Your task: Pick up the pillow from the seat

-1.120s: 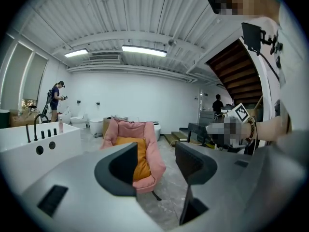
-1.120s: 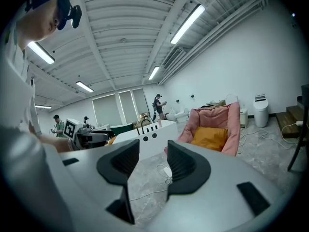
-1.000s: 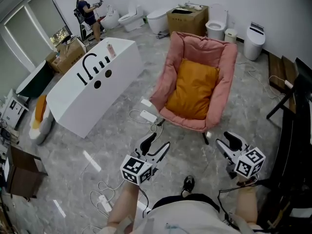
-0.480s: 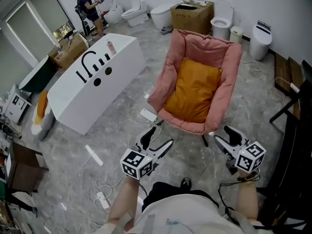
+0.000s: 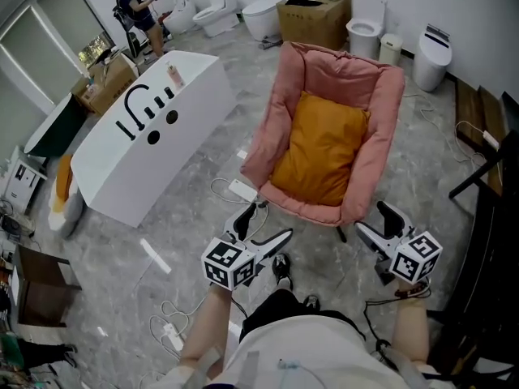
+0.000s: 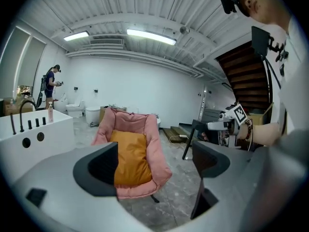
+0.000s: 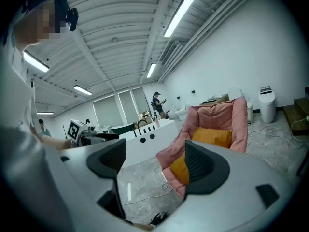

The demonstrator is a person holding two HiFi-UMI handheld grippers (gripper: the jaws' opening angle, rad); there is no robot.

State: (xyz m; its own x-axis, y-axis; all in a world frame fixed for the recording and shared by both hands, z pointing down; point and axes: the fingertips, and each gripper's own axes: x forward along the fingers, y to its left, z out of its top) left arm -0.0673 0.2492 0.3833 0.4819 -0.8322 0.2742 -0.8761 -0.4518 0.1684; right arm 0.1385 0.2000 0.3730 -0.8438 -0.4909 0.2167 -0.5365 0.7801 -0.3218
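Orange pillow (image 5: 320, 148) on pink seat (image 5: 285, 96), left gripper (image 5: 270, 223) and right gripper (image 5: 371, 219) near its front edge, jaws wide, just been opening, nothing between them

Grey marbled floor (image 5: 186, 217) has a pink padded chair (image 5: 379, 96), a white tub (image 5: 105, 168) and a white power strip (image 5: 242, 190) on it. The chair seat's got a mustard-orange fabric pillow (image 5: 320, 148).

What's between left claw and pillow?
Head view: bare floor, then the chair's front rim before the pillow. The left claw has just been opening its jaws, nothing between them.
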